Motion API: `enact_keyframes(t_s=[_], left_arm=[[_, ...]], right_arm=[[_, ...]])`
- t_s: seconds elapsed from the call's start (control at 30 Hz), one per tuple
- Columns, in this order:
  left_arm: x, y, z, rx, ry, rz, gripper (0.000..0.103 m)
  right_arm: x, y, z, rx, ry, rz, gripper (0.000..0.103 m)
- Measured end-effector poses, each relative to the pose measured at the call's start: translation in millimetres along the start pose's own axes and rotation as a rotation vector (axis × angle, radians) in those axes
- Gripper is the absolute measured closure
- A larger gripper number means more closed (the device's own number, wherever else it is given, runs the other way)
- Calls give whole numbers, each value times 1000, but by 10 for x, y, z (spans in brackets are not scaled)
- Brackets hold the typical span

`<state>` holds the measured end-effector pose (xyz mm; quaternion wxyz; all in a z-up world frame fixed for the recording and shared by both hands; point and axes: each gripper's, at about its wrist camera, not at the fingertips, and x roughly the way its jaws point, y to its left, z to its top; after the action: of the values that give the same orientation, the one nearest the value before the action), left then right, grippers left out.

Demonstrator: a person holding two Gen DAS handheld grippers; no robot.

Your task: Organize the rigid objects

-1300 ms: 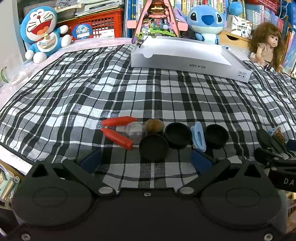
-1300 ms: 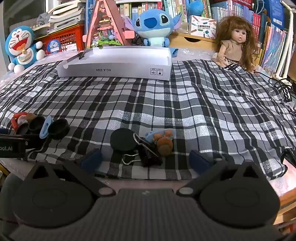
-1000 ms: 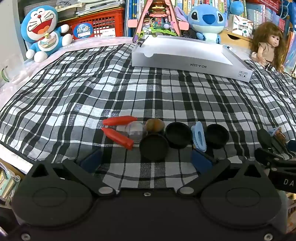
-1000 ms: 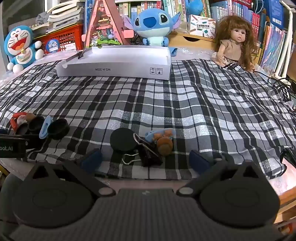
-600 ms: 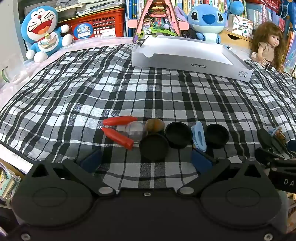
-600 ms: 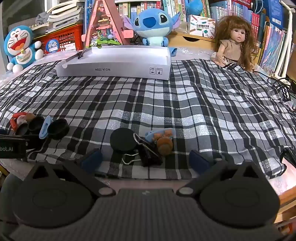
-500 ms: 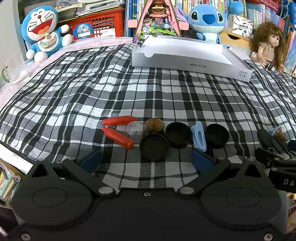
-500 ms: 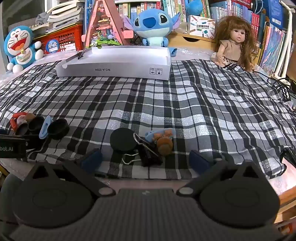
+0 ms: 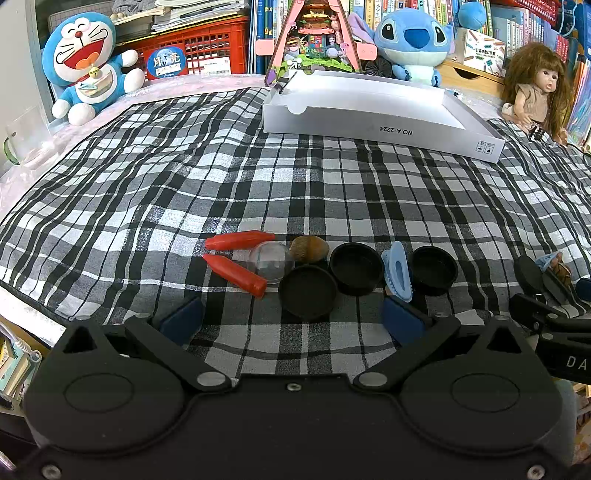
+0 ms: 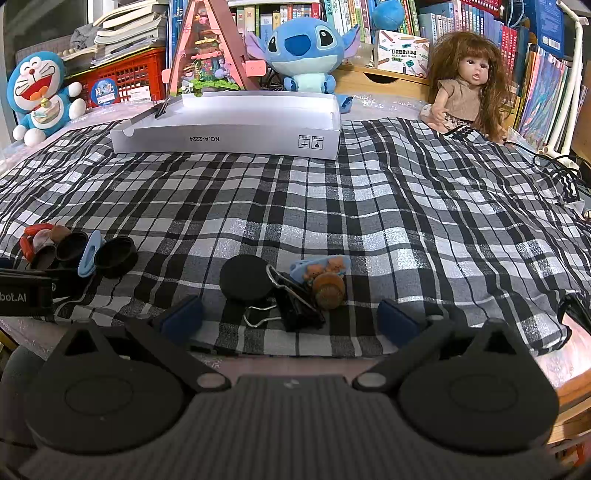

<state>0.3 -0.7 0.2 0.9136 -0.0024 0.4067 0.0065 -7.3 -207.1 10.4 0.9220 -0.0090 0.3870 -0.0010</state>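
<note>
White tray (image 9: 424, 127) at far edge of plaid cloth (image 9: 258, 192). Well short of tray: red-handled pliers (image 9: 236, 258), clear dome (image 9: 272, 261), three black caps (image 9: 356, 268), blue clip (image 9: 397, 271). Left gripper (image 9: 291, 319) spread, empty. Right gripper (image 10: 290, 319) spread before binder clip (image 10: 291, 304), black disc (image 10: 245, 282), possibly a bear clip (image 10: 320, 267).

A home, likely a child's room: plush toys (image 10: 306, 51) and a doll (image 10: 465, 81) line packed bookshelves (image 10: 436, 14) at the far side, behind a plaid-covered bench (image 10: 369, 206).
</note>
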Motion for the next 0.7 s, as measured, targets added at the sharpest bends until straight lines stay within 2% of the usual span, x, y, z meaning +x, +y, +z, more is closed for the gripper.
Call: enact_keyframes(t_s=[0.7], left_arm=[[-4, -3, 1, 0, -1, 1, 0]], right_arm=[[-9, 9, -5, -1, -1, -1, 0]])
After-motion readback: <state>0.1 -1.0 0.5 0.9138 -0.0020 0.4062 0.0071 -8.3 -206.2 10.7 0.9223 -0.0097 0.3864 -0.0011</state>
